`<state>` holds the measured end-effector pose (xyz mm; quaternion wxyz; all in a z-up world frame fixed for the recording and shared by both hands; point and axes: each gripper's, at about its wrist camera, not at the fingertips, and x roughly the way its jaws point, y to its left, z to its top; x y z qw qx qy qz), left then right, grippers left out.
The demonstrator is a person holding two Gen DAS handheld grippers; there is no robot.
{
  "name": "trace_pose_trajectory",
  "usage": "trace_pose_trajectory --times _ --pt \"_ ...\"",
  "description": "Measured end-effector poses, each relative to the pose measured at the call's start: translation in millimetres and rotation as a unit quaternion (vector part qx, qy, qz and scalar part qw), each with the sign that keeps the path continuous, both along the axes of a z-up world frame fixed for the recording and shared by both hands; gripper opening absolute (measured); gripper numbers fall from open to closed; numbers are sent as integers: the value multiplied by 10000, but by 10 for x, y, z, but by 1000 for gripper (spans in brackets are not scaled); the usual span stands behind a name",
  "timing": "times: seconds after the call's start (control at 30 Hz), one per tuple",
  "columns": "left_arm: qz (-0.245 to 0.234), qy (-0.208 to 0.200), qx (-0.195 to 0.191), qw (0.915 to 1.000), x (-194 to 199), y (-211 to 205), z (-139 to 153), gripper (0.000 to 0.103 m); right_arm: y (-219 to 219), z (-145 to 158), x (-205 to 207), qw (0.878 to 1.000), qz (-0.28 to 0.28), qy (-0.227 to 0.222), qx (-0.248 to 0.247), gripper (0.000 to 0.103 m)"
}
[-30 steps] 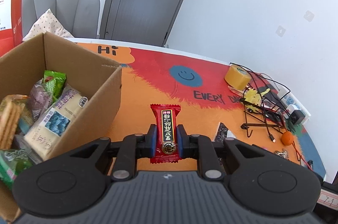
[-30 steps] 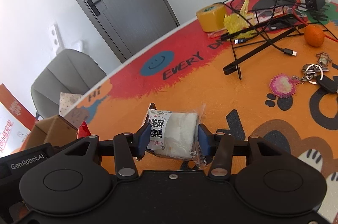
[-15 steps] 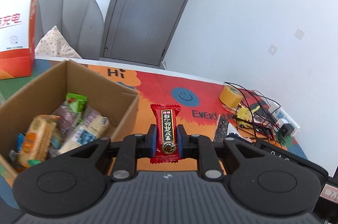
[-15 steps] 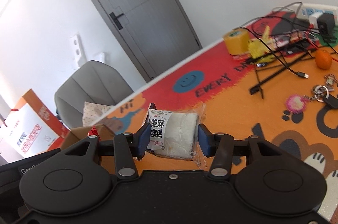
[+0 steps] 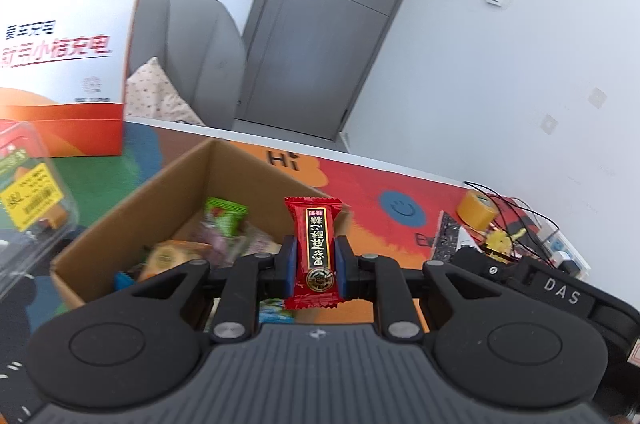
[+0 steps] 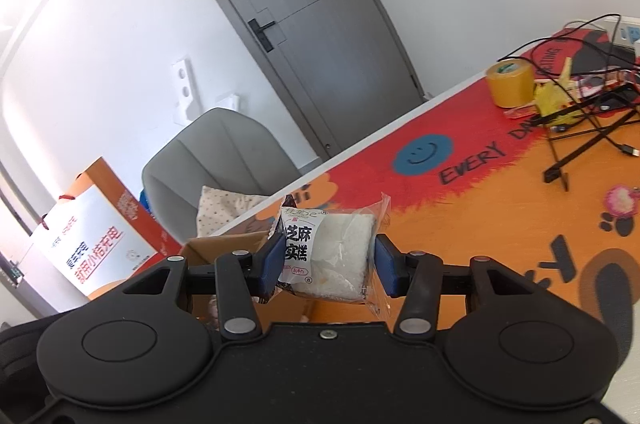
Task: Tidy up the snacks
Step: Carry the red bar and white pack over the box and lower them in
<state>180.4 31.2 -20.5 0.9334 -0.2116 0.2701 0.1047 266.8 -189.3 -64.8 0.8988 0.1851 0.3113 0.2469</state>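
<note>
My left gripper [image 5: 314, 266] is shut on a red candy bar [image 5: 314, 248] held upright, above the near right part of an open cardboard box [image 5: 176, 183] that holds several snack packs [image 5: 224, 220]. My right gripper [image 6: 326, 262] is shut on a white cake in clear wrap [image 6: 332, 252], held in the air just right of the same box [image 6: 224, 246], whose corner shows behind its left finger. The right gripper's body [image 5: 560, 294] shows at the right edge of the left wrist view.
An orange and white paper bag [image 5: 64, 63] stands behind the box. A clear plastic container [image 5: 28, 191] is at the far left. A grey chair [image 6: 216, 159], tape roll [image 6: 512, 83], black wire stand [image 6: 580, 143] and cables lie on the orange and red mat.
Both grippers have risen and moved left towards the box. The left gripper with the red bar now hangs over the box's near right part; the right gripper follows with the cake.
</note>
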Motion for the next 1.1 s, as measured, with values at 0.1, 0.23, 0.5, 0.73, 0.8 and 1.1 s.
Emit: trace_pose_trajectory --times 0.1,0.23,0.5,0.73,0.8,1.1 --pt "92 6 0 10000 -54 111 6 18 101 7 2 10000 92 8 28 48" --pt "181 24 -26 9998 -103 252 8 19 249 33 -22 9998 205 -11 44 48" --pt "224 59 -80 9997 -146 454 -1 19 509 80 -47 9992 405 -36 2 48" --pt "444 81 -209 9988 -171 651 -39 23 710 109 -47 9983 563 -53 -108 48" --pt "504 85 -259 9984 -183 711 -42 24 758 113 -34 9982 577 -51 -130 48" --pt "605 26 -379 9974 -233 927 -54 41 1038 137 12 9972 709 35 -226 48"
